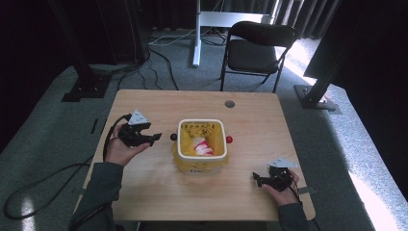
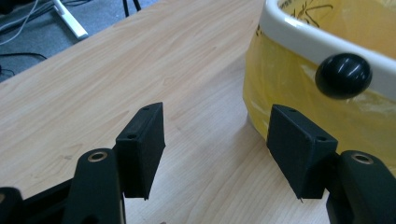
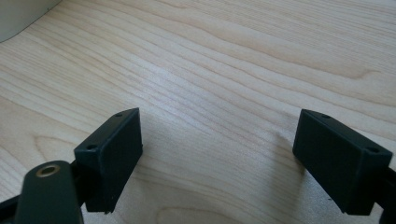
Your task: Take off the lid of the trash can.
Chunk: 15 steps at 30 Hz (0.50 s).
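A white bin (image 1: 202, 121) lined with a yellow bag (image 1: 192, 166) stands mid-table, with a crumpled red-and-white piece (image 1: 202, 147) inside. A black knob (image 1: 173, 137) sticks out of its left side and a red knob (image 1: 229, 139) out of its right. My left gripper (image 1: 155, 139) is held just left of the bin, open and empty, pointing at the black knob. In the left gripper view the gripper (image 2: 217, 121) has bare wood between its jaws; the knob (image 2: 343, 75) and the rim (image 2: 299, 37) lie ahead to the right. My right gripper (image 1: 256, 179) rests near the front right edge, open (image 3: 217, 130) over bare wood.
The wooden table (image 1: 159, 187) has a round cable hole (image 1: 229, 103) near its far edge. Behind it stand a black folding chair (image 1: 260, 48) and a white stand leg (image 1: 196, 48). Black frame feet (image 1: 86, 89) and cables lie on the carpet to the left.
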Motion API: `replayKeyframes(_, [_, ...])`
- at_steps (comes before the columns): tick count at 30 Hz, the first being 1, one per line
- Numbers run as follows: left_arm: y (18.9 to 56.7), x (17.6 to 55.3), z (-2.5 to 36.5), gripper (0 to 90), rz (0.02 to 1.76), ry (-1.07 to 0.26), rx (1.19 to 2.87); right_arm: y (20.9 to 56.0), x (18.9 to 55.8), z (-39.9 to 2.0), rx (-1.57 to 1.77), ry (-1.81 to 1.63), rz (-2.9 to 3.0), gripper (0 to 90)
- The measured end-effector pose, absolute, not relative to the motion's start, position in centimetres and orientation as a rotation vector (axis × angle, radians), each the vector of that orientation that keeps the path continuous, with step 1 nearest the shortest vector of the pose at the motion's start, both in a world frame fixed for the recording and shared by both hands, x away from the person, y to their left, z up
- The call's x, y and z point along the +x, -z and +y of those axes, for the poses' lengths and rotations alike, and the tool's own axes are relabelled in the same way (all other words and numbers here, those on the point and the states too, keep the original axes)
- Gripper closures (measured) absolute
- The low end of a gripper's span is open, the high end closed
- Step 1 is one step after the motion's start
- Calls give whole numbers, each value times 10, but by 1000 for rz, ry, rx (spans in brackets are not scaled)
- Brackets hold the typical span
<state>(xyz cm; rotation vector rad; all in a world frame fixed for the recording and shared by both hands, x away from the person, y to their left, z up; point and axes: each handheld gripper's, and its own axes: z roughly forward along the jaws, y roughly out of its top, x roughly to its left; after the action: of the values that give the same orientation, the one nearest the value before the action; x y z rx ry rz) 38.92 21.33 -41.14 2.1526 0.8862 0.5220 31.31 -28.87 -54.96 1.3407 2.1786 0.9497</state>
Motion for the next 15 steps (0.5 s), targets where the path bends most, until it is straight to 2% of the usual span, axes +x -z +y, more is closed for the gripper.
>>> replayKeyframes(5, [403,391,212,414,873,-504,2156,550,313,-289,1342,-950,2179,152])
replayKeyframes(15, [392,398,204,419,847,-473,2144,550,313,-289,1341,-950,2179,152])
